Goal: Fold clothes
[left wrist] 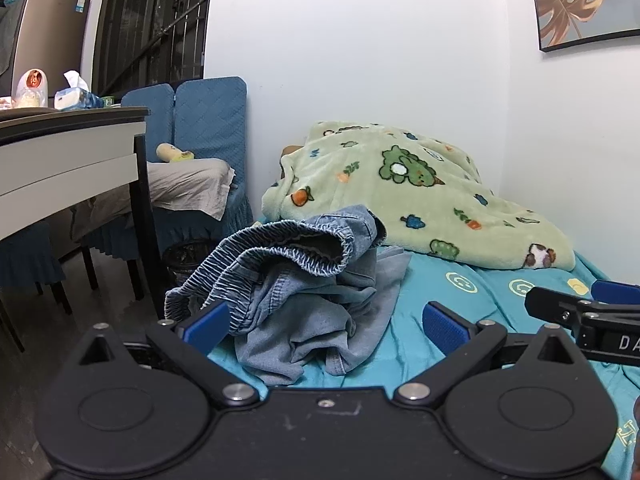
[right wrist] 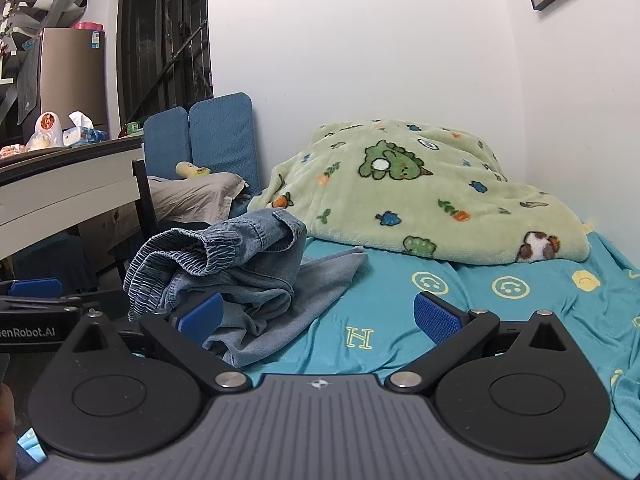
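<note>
Jeans [left wrist: 304,292] crumpled nr green blanket [left wrist: 420,200]; left gripper [left wrist: 326,322] & right gripper [right wrist: 318,314] spread wide, nothing pinched. Risk: several layers get grabbed, fold ends up bunched.

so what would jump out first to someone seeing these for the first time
Probably the crumpled heap of denim clothes, unfolded at the near left edge of the teal bed sheet. Behind it, against the white wall, sits a bunched pale green cartoon blanket. Both the left gripper and right gripper hang open just in front, holding nothing.
</note>
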A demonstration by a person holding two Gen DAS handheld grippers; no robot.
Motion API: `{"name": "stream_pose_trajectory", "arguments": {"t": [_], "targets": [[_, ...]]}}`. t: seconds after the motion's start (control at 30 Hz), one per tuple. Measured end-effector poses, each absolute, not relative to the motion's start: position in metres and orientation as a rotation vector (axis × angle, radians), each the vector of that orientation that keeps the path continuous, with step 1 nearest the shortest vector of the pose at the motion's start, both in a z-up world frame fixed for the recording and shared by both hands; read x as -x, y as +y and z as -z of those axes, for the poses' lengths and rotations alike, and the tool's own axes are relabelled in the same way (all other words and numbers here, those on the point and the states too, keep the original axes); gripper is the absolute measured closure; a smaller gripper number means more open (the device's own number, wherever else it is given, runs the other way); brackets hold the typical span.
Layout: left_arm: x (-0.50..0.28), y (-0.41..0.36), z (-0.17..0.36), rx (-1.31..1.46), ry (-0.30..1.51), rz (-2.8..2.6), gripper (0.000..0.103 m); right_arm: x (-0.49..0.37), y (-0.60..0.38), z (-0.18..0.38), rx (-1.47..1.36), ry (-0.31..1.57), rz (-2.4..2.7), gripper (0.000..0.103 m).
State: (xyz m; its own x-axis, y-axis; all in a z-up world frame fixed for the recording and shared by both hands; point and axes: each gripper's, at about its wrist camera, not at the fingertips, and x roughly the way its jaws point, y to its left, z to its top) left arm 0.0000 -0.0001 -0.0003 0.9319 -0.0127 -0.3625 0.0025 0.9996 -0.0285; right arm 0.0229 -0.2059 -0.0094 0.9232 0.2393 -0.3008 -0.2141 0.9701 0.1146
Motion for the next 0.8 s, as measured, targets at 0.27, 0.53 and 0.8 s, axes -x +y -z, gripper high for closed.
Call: {"name": "stream_pose_trajectory", "arguments": {"t": [0.27,0.53,0.8], "targets": [[0.0002,-0.002,0.0019,0.016,0.363,0.015,0.0,-0.0229,-0.2065,0.0077,-0.097,0.31,-0.233,0.0],[-0.0006,0.0015,0.0032,0.013,0.368,0.007,0.0,-0.023,-0.2044,0.0095,-0.096,0.316,-0.236,0.0],[0.0011,0.0008,0.0028,0.011,0.369,0.009,0.0,-0.0237,-0.208,0.01,-0.098,0.315,-0.24,0.0]]}}
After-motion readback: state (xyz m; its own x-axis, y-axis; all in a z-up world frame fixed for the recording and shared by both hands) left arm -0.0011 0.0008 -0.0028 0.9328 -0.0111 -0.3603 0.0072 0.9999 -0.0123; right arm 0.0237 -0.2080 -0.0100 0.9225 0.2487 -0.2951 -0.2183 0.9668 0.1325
